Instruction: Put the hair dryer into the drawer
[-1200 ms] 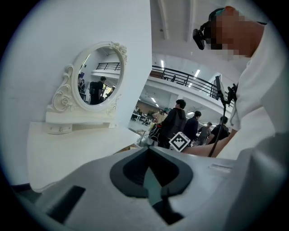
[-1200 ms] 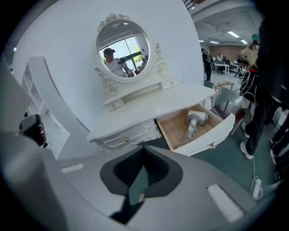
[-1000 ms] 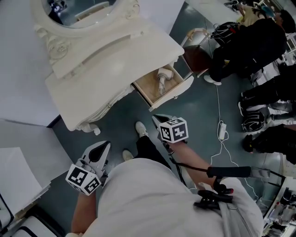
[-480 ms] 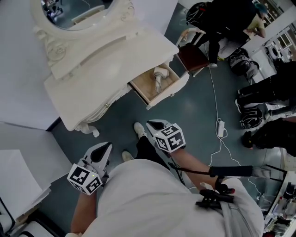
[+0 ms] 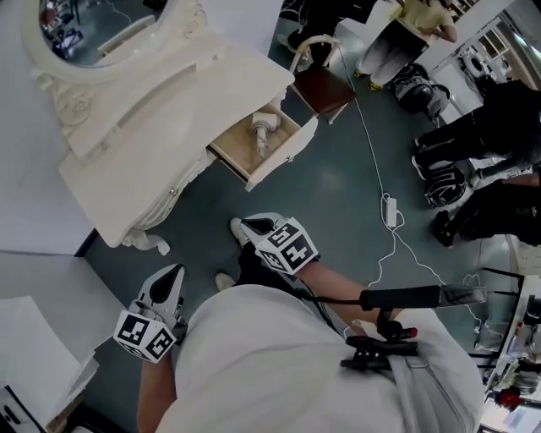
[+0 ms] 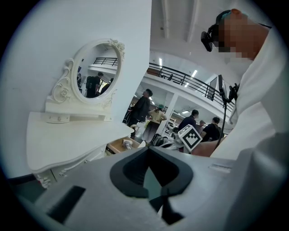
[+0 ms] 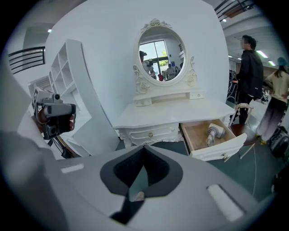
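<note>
The dryer (image 5: 260, 132) lies inside the open drawer (image 5: 276, 161), on its wooden bottom and nearer its right side in the right gripper view, apart from both tongs. The drawer stands pulled out under the right end of the white worktop (image 5: 173, 106), whose back edge carries an oval mirror (image 5: 100, 25) in a carved frame. The left tongs (image 5: 175, 272) are closed with nothing between them and hang over the floor (image 5: 338, 182) in front of the worktop's left front corner, beside the person's shoe (image 5: 224, 281). In their own view the left tongs (image 6: 156, 196) point toward the worktop (image 6: 67, 137), with the mirror (image 6: 96, 68) above it and the drawer (image 6: 118, 145) and dryer (image 6: 128, 144) small beyond its right edge. The right tongs (image 5: 245, 227) are closed and empty too, over the floor and well short of the drawer front. From their own view the right tongs (image 7: 136, 195) face the worktop (image 7: 176, 113) squarely, the mirror (image 7: 161, 55) ahead, the drawer (image 7: 212, 152) and dryer (image 7: 213, 134) to the right. A chair (image 5: 323, 84) with a dark red seat stands just beyond the drawer, and a power strip (image 5: 389, 210) lies on the floor to the right.
</note>
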Action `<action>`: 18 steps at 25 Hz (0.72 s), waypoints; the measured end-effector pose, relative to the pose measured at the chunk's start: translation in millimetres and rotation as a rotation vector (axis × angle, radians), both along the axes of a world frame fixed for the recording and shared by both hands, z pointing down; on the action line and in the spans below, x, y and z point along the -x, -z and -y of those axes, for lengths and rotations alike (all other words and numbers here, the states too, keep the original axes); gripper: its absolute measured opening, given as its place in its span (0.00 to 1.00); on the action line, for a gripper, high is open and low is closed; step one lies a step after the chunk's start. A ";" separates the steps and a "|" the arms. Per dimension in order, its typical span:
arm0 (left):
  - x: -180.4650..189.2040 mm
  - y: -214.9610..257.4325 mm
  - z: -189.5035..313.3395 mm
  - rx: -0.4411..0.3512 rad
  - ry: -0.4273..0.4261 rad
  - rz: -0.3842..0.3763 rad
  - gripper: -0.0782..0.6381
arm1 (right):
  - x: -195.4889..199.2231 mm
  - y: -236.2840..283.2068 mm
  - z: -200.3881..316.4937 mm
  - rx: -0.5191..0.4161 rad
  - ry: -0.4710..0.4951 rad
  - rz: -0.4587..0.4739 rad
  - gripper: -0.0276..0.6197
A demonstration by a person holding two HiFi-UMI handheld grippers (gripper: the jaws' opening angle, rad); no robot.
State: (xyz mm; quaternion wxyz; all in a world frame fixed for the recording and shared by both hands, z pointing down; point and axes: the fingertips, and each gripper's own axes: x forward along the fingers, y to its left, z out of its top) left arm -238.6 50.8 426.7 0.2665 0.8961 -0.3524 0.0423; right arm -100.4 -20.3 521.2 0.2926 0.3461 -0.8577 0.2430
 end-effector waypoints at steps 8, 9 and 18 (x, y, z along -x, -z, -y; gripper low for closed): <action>-14.9 -8.6 -5.5 0.027 -0.031 -0.009 0.11 | -7.0 2.8 -13.7 0.007 -0.001 0.005 0.04; -18.8 -9.3 -5.2 0.031 -0.039 -0.009 0.11 | -10.3 4.4 -15.5 0.008 -0.001 0.005 0.04; -57.7 -18.0 10.2 0.041 -0.084 0.014 0.11 | -46.8 9.0 -14.7 -0.021 0.003 0.014 0.04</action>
